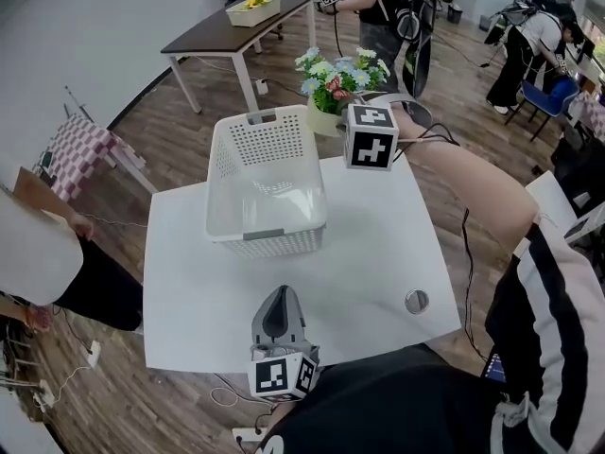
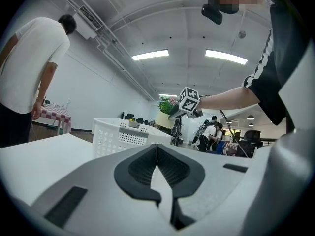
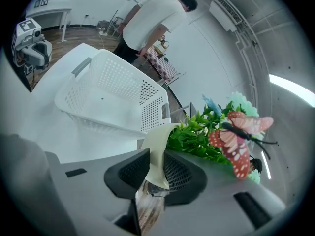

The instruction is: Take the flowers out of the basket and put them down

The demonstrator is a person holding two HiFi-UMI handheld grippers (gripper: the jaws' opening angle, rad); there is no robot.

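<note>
A cream pot of artificial flowers (image 1: pixel 337 81) with green leaves and a red butterfly hangs past the table's far edge, right of the white plastic basket (image 1: pixel 266 185). My right gripper (image 1: pixel 352 126) is shut on the pot's rim (image 3: pixel 158 146); the flowers (image 3: pixel 216 132) spread to the right of the jaws. The basket (image 3: pixel 110 100) lies empty, tilted on the white table (image 1: pixel 369 263). My left gripper (image 1: pixel 278 318) rests near the table's front edge, shut with nothing between its pads (image 2: pixel 156 168).
A small round metal disc (image 1: pixel 416 301) sits at the table's right. A person in a white shirt (image 1: pixel 38 253) bends at the left. A brown table (image 1: pixel 236 31) with a tray stands beyond, and other people stand behind on the wooden floor.
</note>
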